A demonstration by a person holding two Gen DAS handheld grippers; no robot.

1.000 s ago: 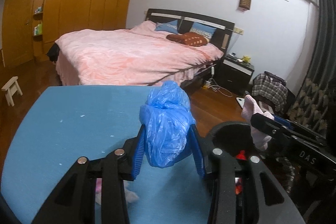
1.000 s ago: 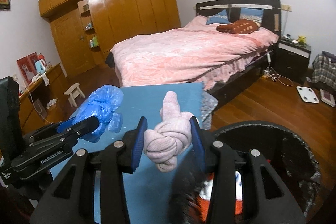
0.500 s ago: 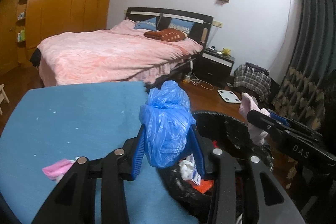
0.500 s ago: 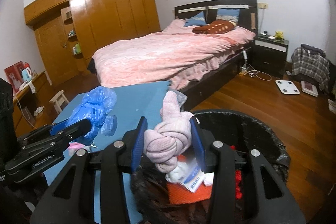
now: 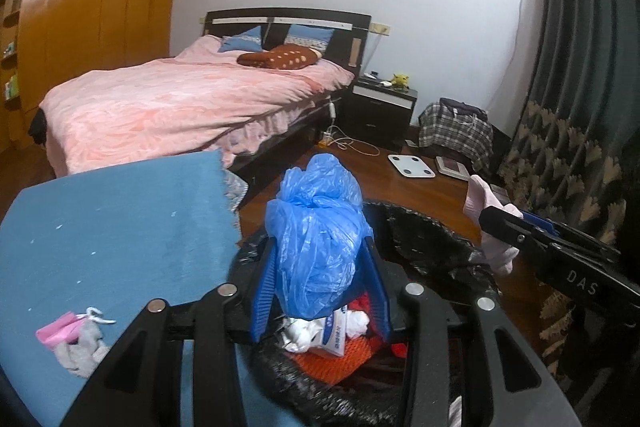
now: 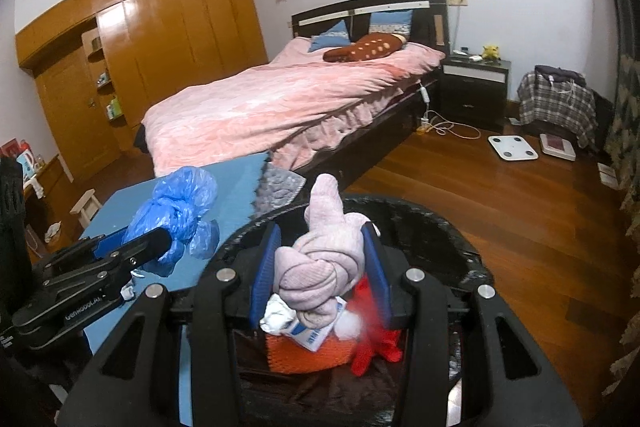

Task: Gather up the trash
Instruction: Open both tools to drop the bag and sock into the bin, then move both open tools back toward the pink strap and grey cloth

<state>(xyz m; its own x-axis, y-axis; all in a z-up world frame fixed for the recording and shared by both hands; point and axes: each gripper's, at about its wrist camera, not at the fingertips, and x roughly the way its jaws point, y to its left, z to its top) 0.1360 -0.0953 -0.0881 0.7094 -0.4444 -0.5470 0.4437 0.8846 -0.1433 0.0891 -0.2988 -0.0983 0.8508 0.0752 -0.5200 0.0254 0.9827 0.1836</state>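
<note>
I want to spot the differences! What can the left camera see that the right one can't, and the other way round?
Only the left view: a pink scrap and a grey rag on the blue table.
Only the right view: a white stool and the door.
Both: the bin, the bed, the blue bag in the left claw and the pink sock in the right claw.

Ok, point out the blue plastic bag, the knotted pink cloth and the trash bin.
blue plastic bag [image 5: 316, 247]: left wrist view, middle of the bundle.
knotted pink cloth [image 6: 320, 263]: right wrist view, on the knot.
trash bin [image 6: 440, 227]: right wrist view, far rim.
</note>
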